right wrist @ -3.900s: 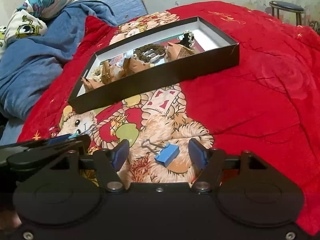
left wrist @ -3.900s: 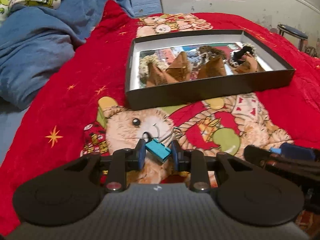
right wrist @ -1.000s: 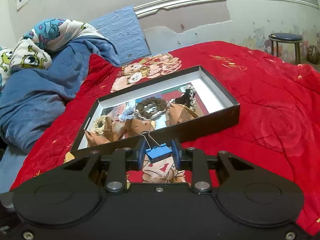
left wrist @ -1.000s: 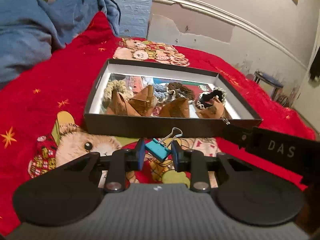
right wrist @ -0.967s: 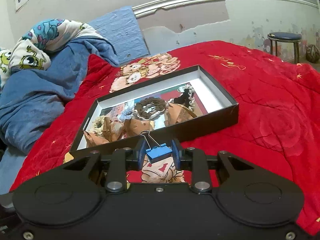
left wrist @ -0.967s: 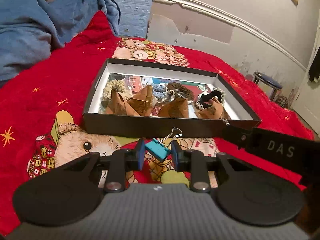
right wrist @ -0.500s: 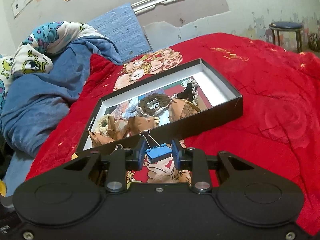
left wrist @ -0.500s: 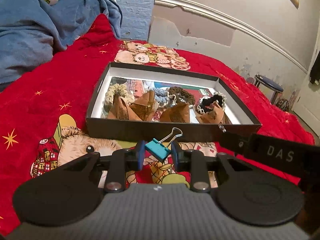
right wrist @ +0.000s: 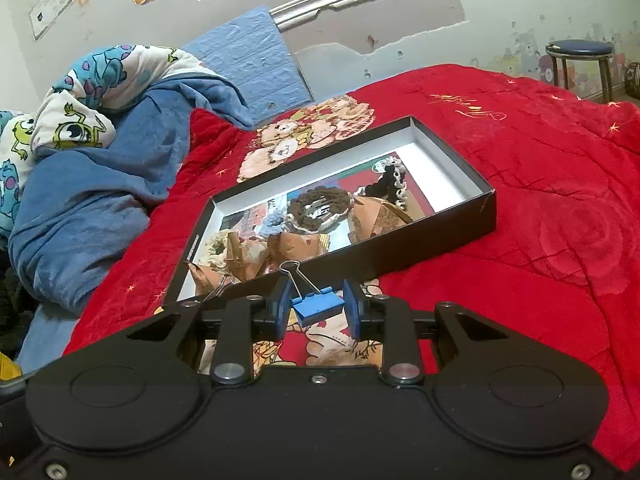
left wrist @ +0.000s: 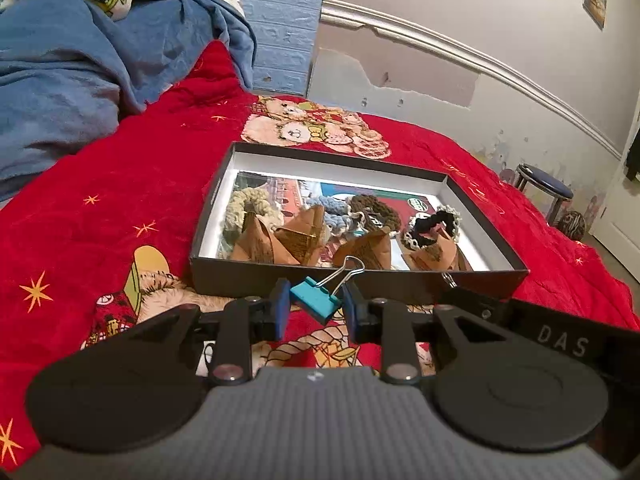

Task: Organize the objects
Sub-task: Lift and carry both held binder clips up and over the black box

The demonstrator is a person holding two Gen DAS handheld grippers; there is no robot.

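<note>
Since a few seconds ago we have lifted both clips off the red blanket (right wrist: 520, 200) toward the black box (left wrist: 360, 282) — left gripper (left wrist: 314, 306) clenched on the teal binder clip (left wrist: 314, 300), right gripper (right wrist: 316, 306) on the blue binder clip (right wrist: 318, 304) — just short of its near wall, ready to drop in.

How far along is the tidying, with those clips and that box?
Done: scrunchies and paper cones already lie in the black box. In hand: the left gripper grips a teal clip, the right gripper a blue clip. Left: neither clip is in the box.
</note>
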